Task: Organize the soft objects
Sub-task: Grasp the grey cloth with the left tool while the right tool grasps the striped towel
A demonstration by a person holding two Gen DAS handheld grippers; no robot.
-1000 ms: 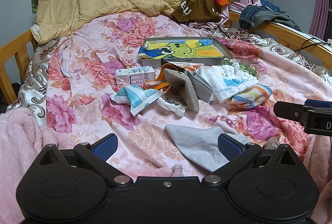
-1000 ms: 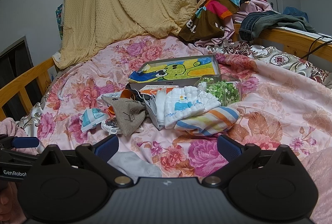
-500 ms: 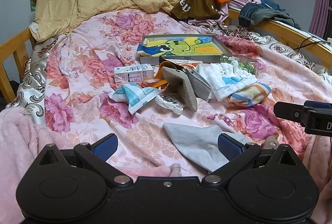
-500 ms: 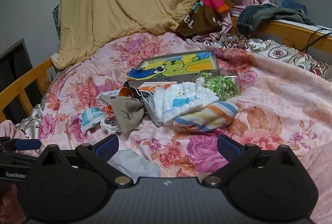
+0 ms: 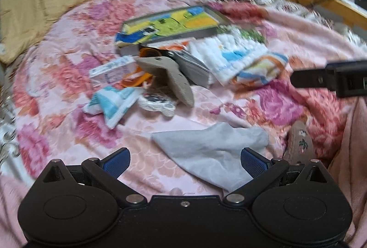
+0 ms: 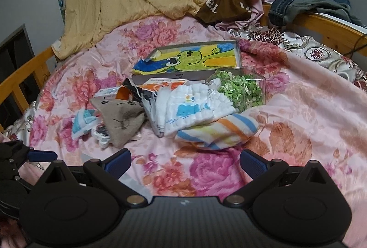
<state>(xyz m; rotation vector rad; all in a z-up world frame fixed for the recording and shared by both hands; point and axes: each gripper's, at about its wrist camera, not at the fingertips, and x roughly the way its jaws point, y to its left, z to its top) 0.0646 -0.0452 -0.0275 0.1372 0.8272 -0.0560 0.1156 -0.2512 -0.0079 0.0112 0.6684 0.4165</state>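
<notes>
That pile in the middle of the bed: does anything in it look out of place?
Yes. Among the soft cloths, a white towel and a striped one, lie hard things: small cartons and a clear container of green bits. One grey cloth lies apart, nearer the left hand-held gripper.

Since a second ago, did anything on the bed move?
Only the tongs moved: the left tongs swung down towards the grey cloth, the right tongs crept forward. Both are still open, holding nothing. The pile around the white towel stayed put.
</notes>
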